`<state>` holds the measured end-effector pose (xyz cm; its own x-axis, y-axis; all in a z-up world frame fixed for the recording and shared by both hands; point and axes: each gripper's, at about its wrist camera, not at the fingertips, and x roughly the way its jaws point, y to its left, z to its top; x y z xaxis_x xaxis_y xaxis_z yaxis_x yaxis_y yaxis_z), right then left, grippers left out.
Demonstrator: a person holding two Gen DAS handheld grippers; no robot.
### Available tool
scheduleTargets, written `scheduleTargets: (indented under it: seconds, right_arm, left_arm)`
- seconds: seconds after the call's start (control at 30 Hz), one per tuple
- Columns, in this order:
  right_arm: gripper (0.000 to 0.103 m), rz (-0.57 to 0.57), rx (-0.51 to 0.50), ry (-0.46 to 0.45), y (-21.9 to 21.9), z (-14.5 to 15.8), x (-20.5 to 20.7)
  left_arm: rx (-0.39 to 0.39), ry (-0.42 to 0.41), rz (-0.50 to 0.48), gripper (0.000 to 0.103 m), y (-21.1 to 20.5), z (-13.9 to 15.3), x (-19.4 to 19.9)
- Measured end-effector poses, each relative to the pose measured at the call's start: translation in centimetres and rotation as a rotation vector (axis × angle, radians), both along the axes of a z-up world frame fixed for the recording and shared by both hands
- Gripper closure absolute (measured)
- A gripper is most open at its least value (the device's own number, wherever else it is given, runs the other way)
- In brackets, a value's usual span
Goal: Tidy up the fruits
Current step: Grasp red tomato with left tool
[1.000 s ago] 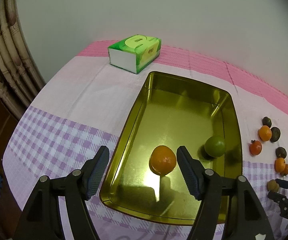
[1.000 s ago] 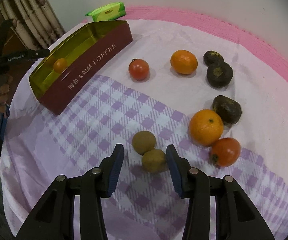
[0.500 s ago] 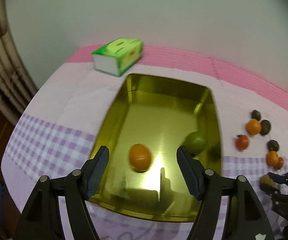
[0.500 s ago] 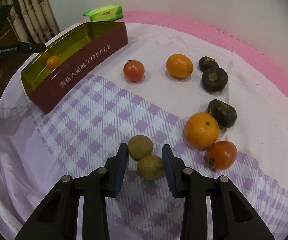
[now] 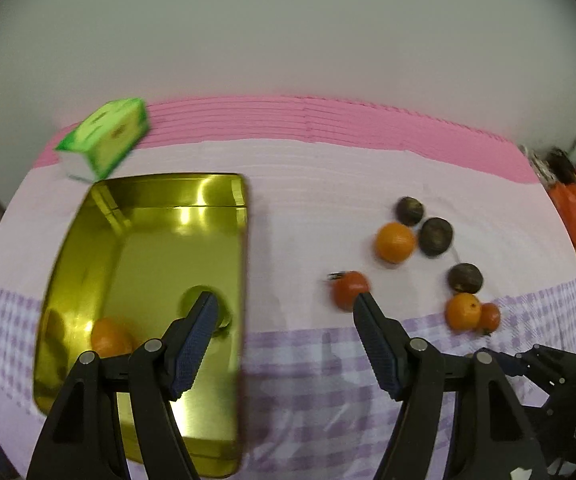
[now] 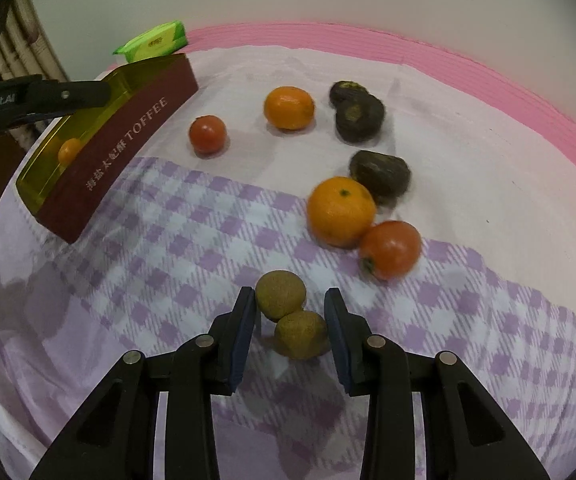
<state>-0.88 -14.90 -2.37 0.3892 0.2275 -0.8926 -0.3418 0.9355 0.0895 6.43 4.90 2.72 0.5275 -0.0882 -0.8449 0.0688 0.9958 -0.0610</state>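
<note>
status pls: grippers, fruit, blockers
Left gripper open, empty. Right gripper straddling two brown fruits, contact unclear. Tin holds two fruits; eight outside. Nothing in the way.

Worktop [image 6: 467,152] under a cloth: pink band at the far edge, pale middle, purple check at the bottom. Upper left: gold tin [image 6: 136,128] marked TOFFEE, green packet [image 6: 156,42] behind it. Centre and right: two oranges [image 6: 289,107], two tomatoes [image 6: 207,134], three dark fruits [image 6: 379,174]. Lower centre: two brown fruits [image 6: 280,294], touching.
</note>
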Motion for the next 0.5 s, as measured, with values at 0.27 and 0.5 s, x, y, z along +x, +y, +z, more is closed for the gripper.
scheduleTargets:
  seconds: [0.27, 0.5]
  right_arm:
    - [0.067, -0.08, 0.036, -0.011, -2.5, 0.0, 0.3]
    - [0.066, -0.086, 0.042, -0.019, -2.4, 0.0, 0.1]
  left_arm:
    - [0.017, 0.058, -0.061, 0.046, -3.4, -2.2, 2.3]
    - [0.017, 0.104, -0.094, 0.055, -4.9, -4.1, 4.3]
